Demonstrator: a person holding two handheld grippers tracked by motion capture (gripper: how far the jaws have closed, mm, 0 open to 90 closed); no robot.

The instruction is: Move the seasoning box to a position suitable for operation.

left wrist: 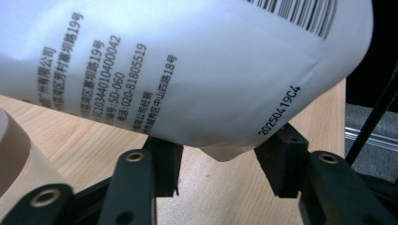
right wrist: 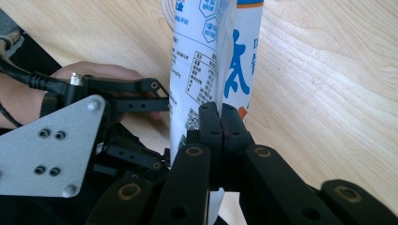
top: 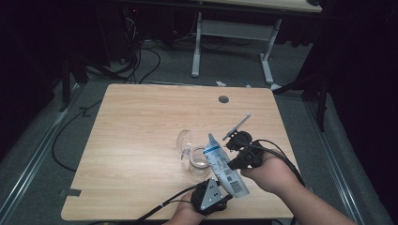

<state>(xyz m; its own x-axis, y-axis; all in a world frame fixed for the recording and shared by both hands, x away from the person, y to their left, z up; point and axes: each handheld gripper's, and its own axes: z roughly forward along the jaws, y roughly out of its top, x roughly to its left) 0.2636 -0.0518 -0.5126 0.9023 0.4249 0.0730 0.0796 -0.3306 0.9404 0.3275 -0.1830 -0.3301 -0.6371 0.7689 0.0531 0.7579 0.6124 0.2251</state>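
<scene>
I hold a white plastic refill pouch with blue print and a barcode (top: 226, 168) over the near right part of the pale wooden bench (top: 141, 126). My right gripper (right wrist: 220, 124) is clamped on one side edge of the pouch, jaws pressed flat together on the thin seam. The pouch slants, with its narrow top toward the far side of the bench and its broad bottom toward me, so its long axis runs from the far left down to the near right in the high view. Just to its left stands a clear glass jar (top: 199, 164) with its hinged lid (top: 184, 139) thrown open.

My left gripper (left wrist: 218, 164) sits right under the bottom corner of the pouch. Its jaws stand partly apart with that corner dipping between them, and I judge the pads are not yet pressing on it. The left gripper is the nearer one to that bottom end, so the coming move turns on closing there: the pouch lies straight ahead of and above those jaws.
</scene>
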